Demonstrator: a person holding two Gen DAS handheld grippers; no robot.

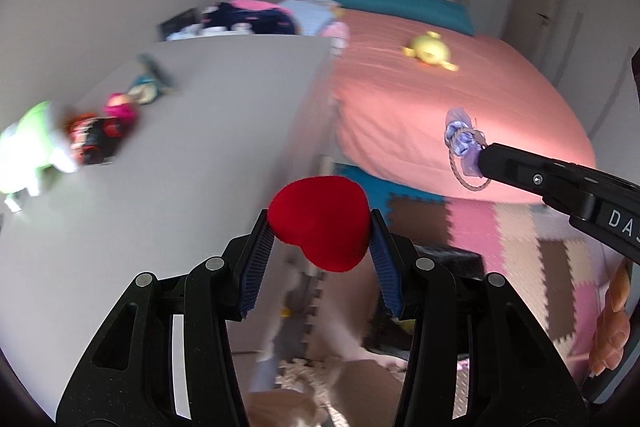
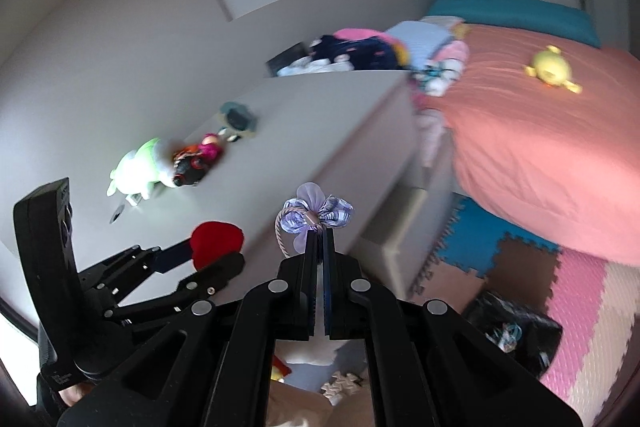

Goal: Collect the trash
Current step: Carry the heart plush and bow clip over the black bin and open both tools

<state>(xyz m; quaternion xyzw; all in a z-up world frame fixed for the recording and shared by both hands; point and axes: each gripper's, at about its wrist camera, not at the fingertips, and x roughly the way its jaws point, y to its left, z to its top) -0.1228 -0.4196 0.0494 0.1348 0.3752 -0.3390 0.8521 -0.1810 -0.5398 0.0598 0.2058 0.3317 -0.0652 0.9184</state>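
My left gripper [image 1: 320,223] is shut on a red plush heart [image 1: 320,221] and holds it in the air over the edge of a white cabinet top [image 1: 192,167]. It also shows in the right wrist view [image 2: 218,253], with the heart [image 2: 216,241] between its fingers. My right gripper [image 2: 319,233] is shut on a lilac bow hair tie with a cord loop [image 2: 316,217]. In the left wrist view the right gripper [image 1: 482,153] enters from the right, holding the bow [image 1: 462,139] in front of the bed.
Small toys [image 1: 100,125] and a green-white plush [image 1: 32,151] lie on the cabinet top. A bed with a salmon cover [image 1: 440,107] carries a yellow plush [image 1: 430,51]. Clothes pile [image 1: 260,15] behind the cabinet. Coloured foam mats [image 1: 500,239] cover the floor; a black bag [image 2: 516,327] sits there.
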